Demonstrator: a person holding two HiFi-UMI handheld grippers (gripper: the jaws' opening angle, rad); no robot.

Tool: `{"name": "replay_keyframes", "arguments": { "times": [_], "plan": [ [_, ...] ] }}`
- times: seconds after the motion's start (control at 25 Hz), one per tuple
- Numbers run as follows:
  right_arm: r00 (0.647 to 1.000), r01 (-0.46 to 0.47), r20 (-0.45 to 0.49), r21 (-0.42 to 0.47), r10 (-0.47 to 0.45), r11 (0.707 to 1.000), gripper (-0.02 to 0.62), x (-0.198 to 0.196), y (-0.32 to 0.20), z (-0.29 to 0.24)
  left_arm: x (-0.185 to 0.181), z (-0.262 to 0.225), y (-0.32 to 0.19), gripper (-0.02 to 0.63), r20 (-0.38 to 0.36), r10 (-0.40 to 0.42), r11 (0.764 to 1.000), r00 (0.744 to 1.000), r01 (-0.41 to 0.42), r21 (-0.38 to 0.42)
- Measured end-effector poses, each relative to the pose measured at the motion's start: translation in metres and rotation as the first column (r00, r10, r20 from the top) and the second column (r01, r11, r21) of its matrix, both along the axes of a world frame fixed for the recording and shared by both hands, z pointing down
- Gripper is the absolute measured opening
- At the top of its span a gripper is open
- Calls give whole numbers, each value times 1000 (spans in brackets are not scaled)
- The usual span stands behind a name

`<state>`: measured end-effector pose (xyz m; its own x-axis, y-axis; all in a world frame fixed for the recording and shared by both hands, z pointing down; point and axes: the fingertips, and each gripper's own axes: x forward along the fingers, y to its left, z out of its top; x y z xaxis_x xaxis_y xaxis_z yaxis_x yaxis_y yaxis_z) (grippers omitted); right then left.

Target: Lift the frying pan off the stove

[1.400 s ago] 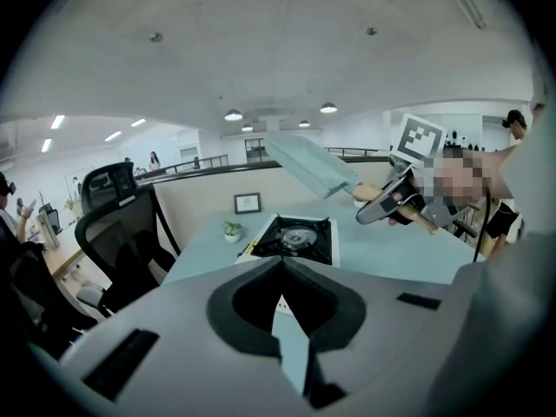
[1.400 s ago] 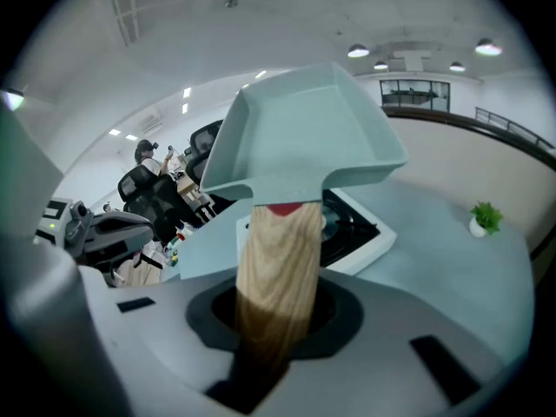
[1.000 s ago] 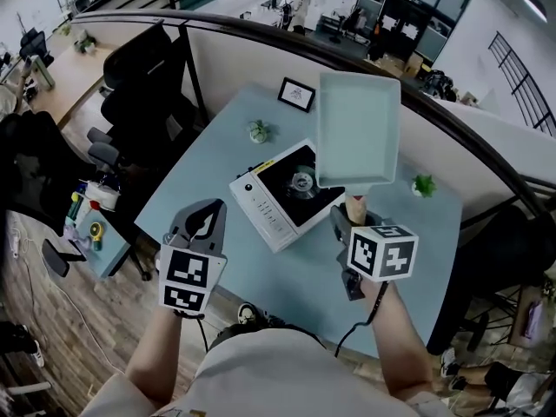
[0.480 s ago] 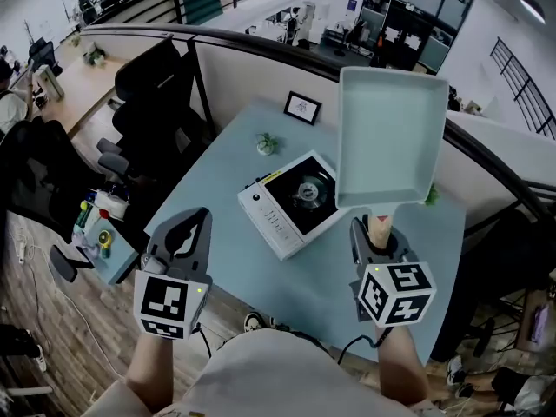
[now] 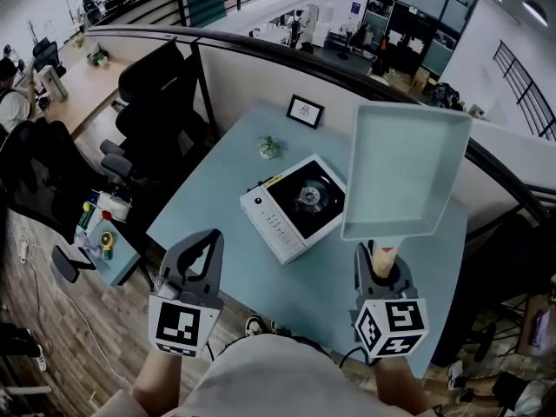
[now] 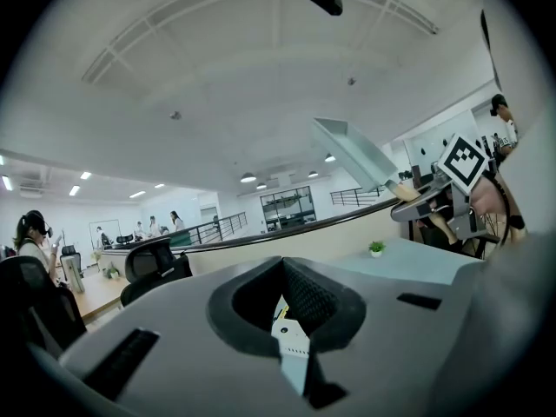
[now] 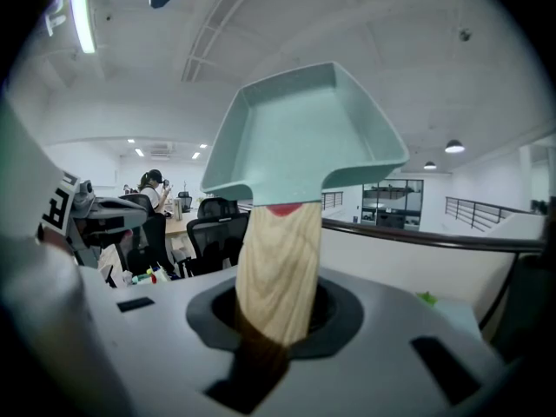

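Right gripper [image 5: 380, 263] clamped on handle [image 7: 276, 272] of frying pan [image 5: 401, 170], raised off stove [image 5: 295, 205]; left gripper [image 5: 211, 238] closed, empty.

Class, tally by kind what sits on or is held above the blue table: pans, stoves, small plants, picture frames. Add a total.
Frying pan: 1
Stove: 1
Small plants: 2
Picture frame: 1
Total: 5
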<state>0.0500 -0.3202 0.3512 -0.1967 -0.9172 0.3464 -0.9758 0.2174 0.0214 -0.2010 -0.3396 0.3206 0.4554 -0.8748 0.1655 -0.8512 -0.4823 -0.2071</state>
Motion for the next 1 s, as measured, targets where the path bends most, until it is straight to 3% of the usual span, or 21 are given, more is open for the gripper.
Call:
{"name": "replay_keyframes", "arguments": {
  "times": [0.2,0.84,1.0],
  "plan": [
    [1000,-4,-1,-13,4,1000,78,9,11,7,-1,17,2,3,43,-18,999,999,19,-35],
    [1000,18,6,-71,-18,997,78,22,18,20,15,17,4,3,66,-14,999,998,17,-44],
    [1000,22,-6,-72,-22,997,78,25,19,19,19,14,5,3,28,-15,999,999,17,-50]
  ]
}}
